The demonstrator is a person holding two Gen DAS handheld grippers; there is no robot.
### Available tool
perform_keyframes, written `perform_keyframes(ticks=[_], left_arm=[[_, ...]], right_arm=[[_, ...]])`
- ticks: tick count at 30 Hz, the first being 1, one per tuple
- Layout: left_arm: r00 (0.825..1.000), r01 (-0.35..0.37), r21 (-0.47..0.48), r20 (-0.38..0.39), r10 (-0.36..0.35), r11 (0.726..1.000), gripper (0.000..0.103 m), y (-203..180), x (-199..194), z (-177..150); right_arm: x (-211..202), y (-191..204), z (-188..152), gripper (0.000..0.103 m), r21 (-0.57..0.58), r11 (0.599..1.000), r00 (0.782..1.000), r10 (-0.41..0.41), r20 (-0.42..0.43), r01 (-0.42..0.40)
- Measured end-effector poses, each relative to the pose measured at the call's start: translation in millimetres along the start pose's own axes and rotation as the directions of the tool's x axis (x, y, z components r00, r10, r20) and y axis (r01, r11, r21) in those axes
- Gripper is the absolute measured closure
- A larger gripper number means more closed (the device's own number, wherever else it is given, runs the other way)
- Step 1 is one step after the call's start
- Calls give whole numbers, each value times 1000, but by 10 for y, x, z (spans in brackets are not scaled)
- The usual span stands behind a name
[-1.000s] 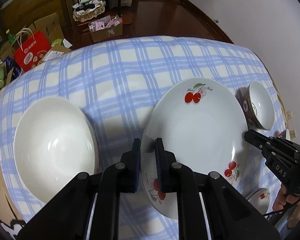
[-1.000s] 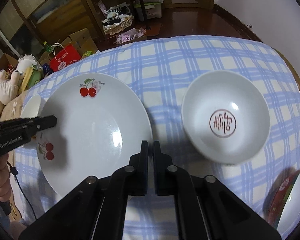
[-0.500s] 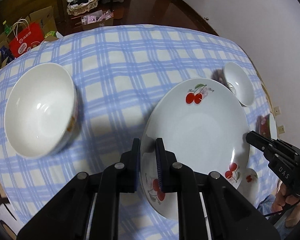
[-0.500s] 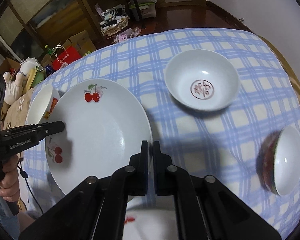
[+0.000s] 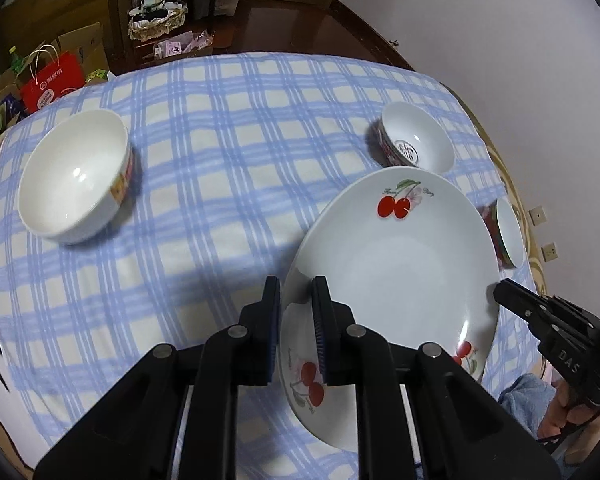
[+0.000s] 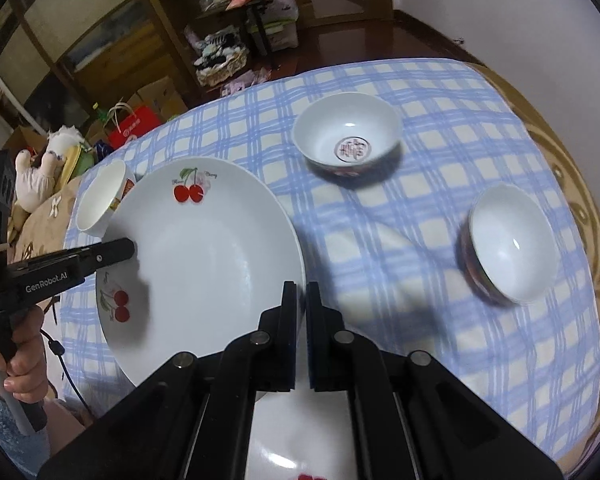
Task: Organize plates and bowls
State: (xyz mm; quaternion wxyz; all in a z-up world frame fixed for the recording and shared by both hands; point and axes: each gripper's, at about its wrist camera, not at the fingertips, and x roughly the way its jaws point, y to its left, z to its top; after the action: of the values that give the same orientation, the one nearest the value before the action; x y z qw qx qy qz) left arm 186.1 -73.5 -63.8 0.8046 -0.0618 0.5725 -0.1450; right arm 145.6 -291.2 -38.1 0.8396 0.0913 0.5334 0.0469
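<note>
Both grippers hold the cherry plate [image 5: 396, 264] by opposite edges. The left gripper [image 5: 295, 320] is clamped over the plate's near-left rim, one finger under and one above. The right gripper [image 6: 301, 320] is pinched nearly closed on the rim at the plate's right side; in the left wrist view its tip meets that far edge. A grip on two sides suits a wide, shallow plate: one pinch at the rim alone would let it sag or twist.

The plate appears lifted clear of the checked tablecloth [image 5: 227, 152], tilted slightly, with its shadow falling on the cloth to the left. Judgement: this is the carry stage, plate in transit to a stacking spot.

Something white with a red mark [image 6: 295, 448] lies directly below the right gripper; likely another plate, but too little shows to be sure.

Surroundings:
- large white bowl [image 5: 75, 184] well to the left, near the table's left edge.
- bowl with red emblem [image 6: 348, 144] beyond the plate, toward the far side.
- red-sided bowl [image 6: 508, 244] to the right, near the table edge.

Open room: the middle of the cloth between the large white bowl and the plate is bare. The right side is tighter, with two bowls near the plate's rim and the table edge close behind them. Judgement: the plate's far rim could clip the emblem bowl if it swings that way.
</note>
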Motion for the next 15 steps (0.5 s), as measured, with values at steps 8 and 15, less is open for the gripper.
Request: perform_keyframes(ticks=[8,15], left_arm=[[999,4,7,-44,-4,1000,87,-221,65,-270],[995,19,35,-94,-16,999,86,-442,235,-507]], right_arm=[[-147,-167,-295,98,21,1000,1000,-14,2,14],[-250,-385,-539,98,73,997,999,-38,-9,38]])
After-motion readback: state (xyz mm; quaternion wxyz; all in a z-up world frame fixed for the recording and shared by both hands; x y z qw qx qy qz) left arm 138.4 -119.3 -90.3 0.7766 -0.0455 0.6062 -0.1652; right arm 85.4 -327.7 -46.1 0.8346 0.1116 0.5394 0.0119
